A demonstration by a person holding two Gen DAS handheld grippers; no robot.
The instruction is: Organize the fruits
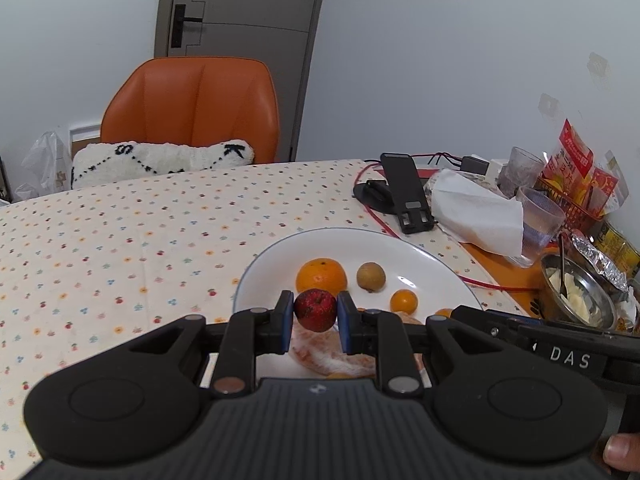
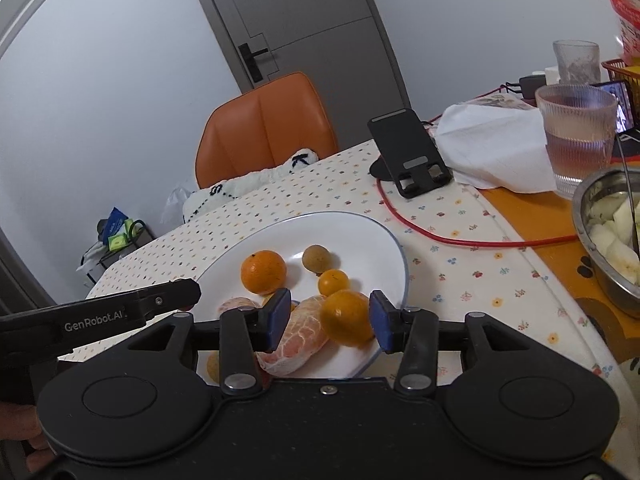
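Note:
A white plate [image 1: 276, 264] holds a mandarin [image 1: 321, 276], a brown round fruit [image 1: 371, 277], a small orange fruit [image 1: 404, 302] and peeled citrus segments [image 1: 328, 354]. My left gripper [image 1: 315, 317] hovers over the plate's near side, shut on a small red fruit [image 1: 315, 309]. In the right wrist view, my right gripper [image 2: 330, 320] stands open over the plate [image 2: 360, 240]. Another small orange fruit [image 2: 346, 322] sits between its fingers, close to the right pad. A peeled segment [image 2: 298, 340] lies by the left pad. The left gripper's side blocks the plate's left edge.
A black phone stand [image 1: 404, 196], a red cable [image 2: 440, 236], white tissue [image 1: 476, 212], ribbed glasses [image 2: 580, 136] and a steel bowl of cut fruit [image 2: 612, 236] crowd the table's right. An orange chair [image 1: 192, 108] with a cushion stands behind the dotted tablecloth [image 1: 120, 248].

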